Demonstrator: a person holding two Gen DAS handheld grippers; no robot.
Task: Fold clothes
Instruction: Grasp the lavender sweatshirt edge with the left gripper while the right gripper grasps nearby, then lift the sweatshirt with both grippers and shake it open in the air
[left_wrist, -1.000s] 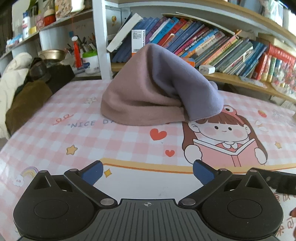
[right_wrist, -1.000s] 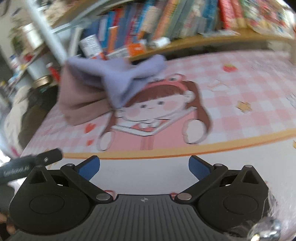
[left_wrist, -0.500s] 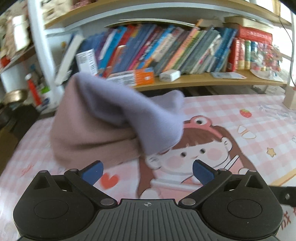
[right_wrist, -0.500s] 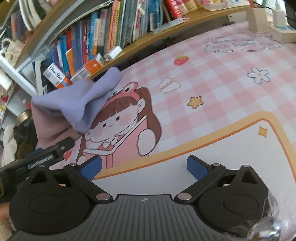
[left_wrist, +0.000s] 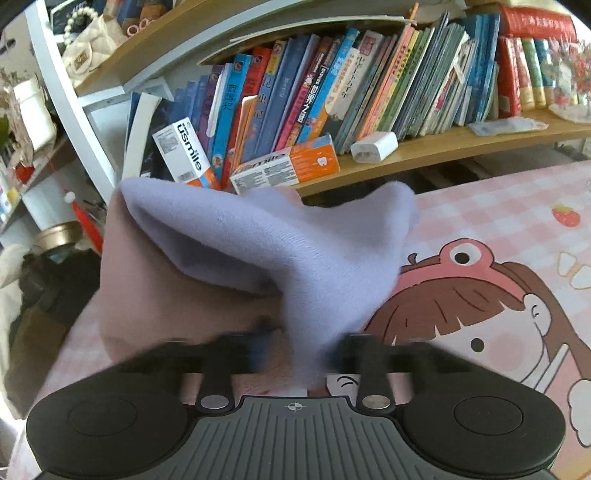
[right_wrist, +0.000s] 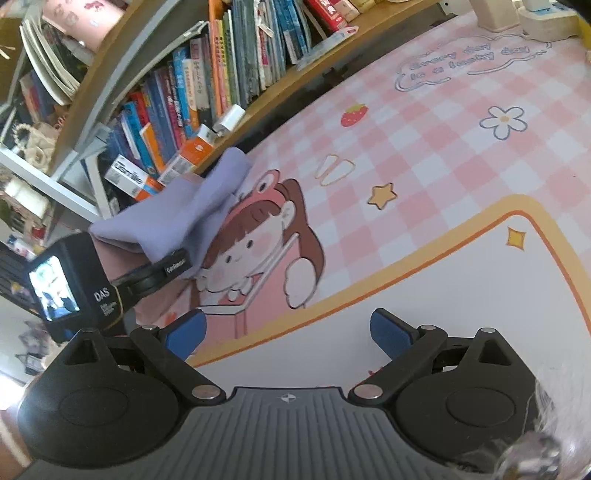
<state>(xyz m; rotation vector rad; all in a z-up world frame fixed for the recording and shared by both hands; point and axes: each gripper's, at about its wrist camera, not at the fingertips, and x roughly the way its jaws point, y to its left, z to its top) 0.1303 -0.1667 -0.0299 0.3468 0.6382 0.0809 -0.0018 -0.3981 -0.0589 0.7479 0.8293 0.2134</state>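
Table mat (right_wrist: 424, 155) first, pink-checked with a cartoon girl printed on it; I place everything else from that girl. Beyond her head, against the bookshelf (left_wrist: 369, 96), lies the garment (left_wrist: 229, 258), a soft heap that shows a dusty pink side and a lilac side. It is bunched and peaked, not flat, and its long axis seems to run along the shelf edge, away from the girl's hair. One lilac corner droops down beside the girl's fringe.

That corner is what my coming move turns on, I judge. It hangs straight ahead of my left gripper (left_wrist: 299, 350), dropping between the two fingers, so my left hand is much the nearer one. Those fingers are smeared by motion in the left view; they look drawn well in around the lilac fold, but I cannot tell whether they already pinch it. In the right view the left tool reaches in level over the mat, its tip at the cloth just above the girl's face.

My right gripper (right_wrist: 288, 328) hangs on the near side of the girl, over the white part of the mat, well apart from the garment. Its blue pads (right_wrist: 184, 332) are spread wide with nothing between them.
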